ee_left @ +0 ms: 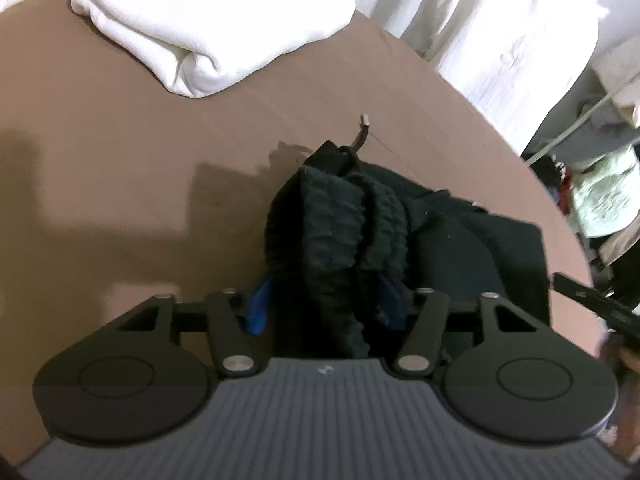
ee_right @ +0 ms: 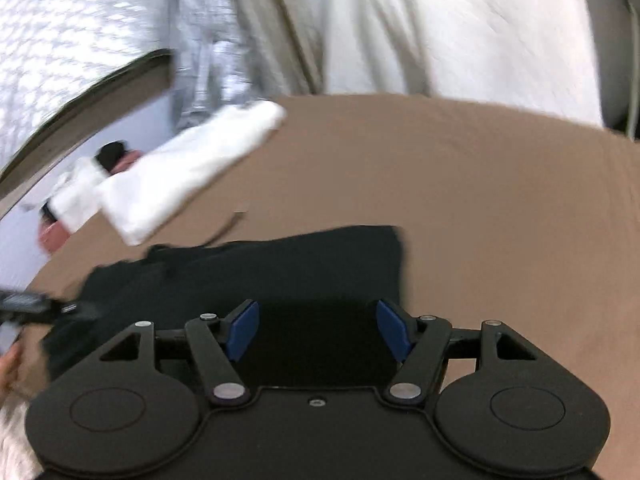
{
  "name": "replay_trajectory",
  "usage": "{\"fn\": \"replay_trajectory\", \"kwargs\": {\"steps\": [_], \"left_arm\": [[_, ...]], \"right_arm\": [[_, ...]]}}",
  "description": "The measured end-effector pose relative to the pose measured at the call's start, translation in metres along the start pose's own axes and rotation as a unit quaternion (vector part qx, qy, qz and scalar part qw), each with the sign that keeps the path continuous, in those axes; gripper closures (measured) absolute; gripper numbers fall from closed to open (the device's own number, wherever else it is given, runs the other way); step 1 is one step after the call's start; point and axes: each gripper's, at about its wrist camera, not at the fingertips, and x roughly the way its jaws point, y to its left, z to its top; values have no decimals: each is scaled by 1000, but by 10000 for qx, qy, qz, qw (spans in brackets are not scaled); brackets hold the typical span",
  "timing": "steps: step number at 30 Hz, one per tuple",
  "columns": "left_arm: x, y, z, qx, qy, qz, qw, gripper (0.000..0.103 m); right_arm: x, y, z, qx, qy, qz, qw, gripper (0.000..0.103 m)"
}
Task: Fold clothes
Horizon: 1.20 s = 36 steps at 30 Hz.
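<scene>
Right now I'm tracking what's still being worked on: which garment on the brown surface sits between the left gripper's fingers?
The black garment: its ribbed band is bunched between the left gripper. The white garment lies folded at the far edge.

Black hand-held gripper [ee_right: 318,330]: 2 blue pads [ee_right: 242,330], silver pivot screws, round side discs.
</scene>
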Motion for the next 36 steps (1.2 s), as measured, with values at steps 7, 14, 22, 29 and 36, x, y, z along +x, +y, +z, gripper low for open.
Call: {"fn": "replay_trajectory", "kwargs": {"steps": [7,14,22,29,36], "left_arm": [[5,-13,0,311,-105,-350,9988,78],[-10,-31,4,576,-676,-974,9913,80],[48,-25,16,170,236,-239,9993,53],[20,4,5,-391,96,-387,9984,33],[54,29,2,-1336,779,-1043,9825,26]], "right_arm": [[53,-53,-17,1182,34,1316,9842,53],[-10,-41,11,435,-1020,1248,9860,81],[44,-94,3,1312,-279,618,9890,68],[-3,-113,-17,1942,163,716,9782,27],[19,-117,-43,2190,1067,1268,9615,19]]}}
